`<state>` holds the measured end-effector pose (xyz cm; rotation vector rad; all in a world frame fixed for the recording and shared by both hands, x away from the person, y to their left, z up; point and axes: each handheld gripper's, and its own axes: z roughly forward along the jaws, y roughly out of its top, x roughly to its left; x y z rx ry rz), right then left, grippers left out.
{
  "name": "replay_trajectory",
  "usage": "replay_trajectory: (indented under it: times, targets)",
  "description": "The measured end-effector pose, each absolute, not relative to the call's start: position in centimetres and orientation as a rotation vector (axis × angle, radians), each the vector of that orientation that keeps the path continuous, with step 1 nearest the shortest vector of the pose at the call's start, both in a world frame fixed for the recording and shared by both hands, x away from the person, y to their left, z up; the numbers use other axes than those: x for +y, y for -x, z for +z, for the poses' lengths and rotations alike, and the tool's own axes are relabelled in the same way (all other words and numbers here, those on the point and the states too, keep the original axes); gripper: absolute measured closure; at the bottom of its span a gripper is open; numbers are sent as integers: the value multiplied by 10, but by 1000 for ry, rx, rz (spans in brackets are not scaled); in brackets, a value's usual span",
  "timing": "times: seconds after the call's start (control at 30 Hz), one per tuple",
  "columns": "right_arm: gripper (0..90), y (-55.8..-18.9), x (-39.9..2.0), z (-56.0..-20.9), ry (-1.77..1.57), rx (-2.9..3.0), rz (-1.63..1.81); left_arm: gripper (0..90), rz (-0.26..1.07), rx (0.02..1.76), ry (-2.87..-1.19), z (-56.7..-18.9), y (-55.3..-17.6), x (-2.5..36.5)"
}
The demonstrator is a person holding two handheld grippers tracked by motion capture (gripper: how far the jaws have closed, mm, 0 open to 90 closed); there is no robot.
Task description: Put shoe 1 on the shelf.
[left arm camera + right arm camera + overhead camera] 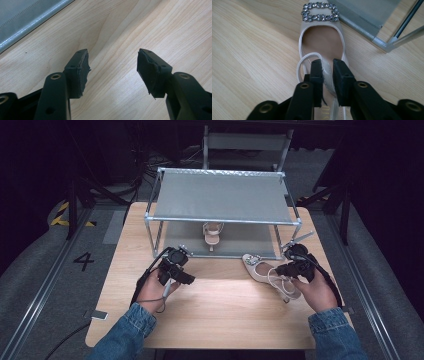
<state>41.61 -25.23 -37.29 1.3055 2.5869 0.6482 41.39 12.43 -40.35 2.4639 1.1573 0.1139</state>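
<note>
Right gripper (327,65) is on the beige shoe (265,271), which lies on the table (220,312) just in front of the rack's right front corner, toe with the rhinestone buckle (320,11) pointing toward the rack (222,197). In the right gripper view my fingers (316,71) stand narrow on either side of the shoe's heel strap, the strap running between them; from here I can't tell if the pads actually press on it, there may be a sliver of gap on one side. The thin ankle strap (305,61) loops out beside the left-hand finger. In the high view the right hand (315,290) sits at the shoe's heel end, straps trailing toward me. Left gripper (112,66) is wide apart with nothing between the fingers, just bare table under it, with the rack's lower shelf edge in the upper left corner of its view. In the high view the left gripper is held above the table, just in front of the rack's left front leg, well apart from the shoe. A second matching shoe (212,234) stands on the lower shelf, mid-rack.
</note>
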Motion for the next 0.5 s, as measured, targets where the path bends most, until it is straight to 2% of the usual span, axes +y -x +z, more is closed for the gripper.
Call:
replay_trajectory:
  times: [0.17, 0.27, 0.5]
  targets:
    - [626, -411, -252, -369, -1294, 2562, 671, 432, 116, 1159, -2463, -404, -414, 124]
    - [583, -403, -253, -362, -1309, 2534, 733, 431, 115, 1161, -2464, -404, -414, 124]
    - [572, -390, -250, -361, -1273, 2521, 798, 431, 111, 1158, -2471, -405, -414, 123]
